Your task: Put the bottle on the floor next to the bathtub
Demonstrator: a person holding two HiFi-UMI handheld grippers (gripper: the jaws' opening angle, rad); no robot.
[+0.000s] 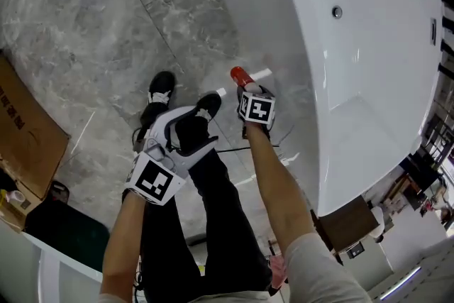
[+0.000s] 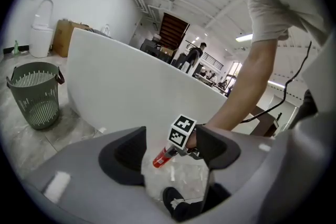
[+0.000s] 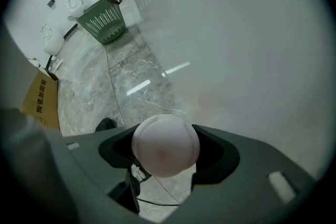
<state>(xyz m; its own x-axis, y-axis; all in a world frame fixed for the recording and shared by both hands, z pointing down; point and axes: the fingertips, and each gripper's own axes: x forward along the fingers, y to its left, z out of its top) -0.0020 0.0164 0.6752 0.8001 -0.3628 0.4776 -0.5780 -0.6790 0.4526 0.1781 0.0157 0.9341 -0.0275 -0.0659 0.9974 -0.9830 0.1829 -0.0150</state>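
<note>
My right gripper (image 1: 246, 90) is shut on a red bottle (image 1: 240, 75), held above the grey marble floor (image 1: 106, 46) close to the white bathtub (image 1: 369, 46). In the right gripper view the bottle's rounded pinkish end (image 3: 165, 145) fills the gap between the jaws of that gripper (image 3: 165, 152), with the tub wall (image 3: 247, 50) just to the right. My left gripper (image 1: 179, 128) hangs lower left over the person's shoes, and it is open with nothing between its fingers. The left gripper view looks past its own jaws (image 2: 170, 157) at the bottle (image 2: 162, 158) and the right gripper (image 2: 185, 139).
A green slatted basket (image 2: 34, 94) stands on the floor by the tub's far end, with a white toilet (image 2: 41, 29) behind it. A cardboard box (image 1: 25, 131) lies at the left. The person's black shoes (image 1: 162, 85) and a thin cable (image 1: 237, 150) are underfoot.
</note>
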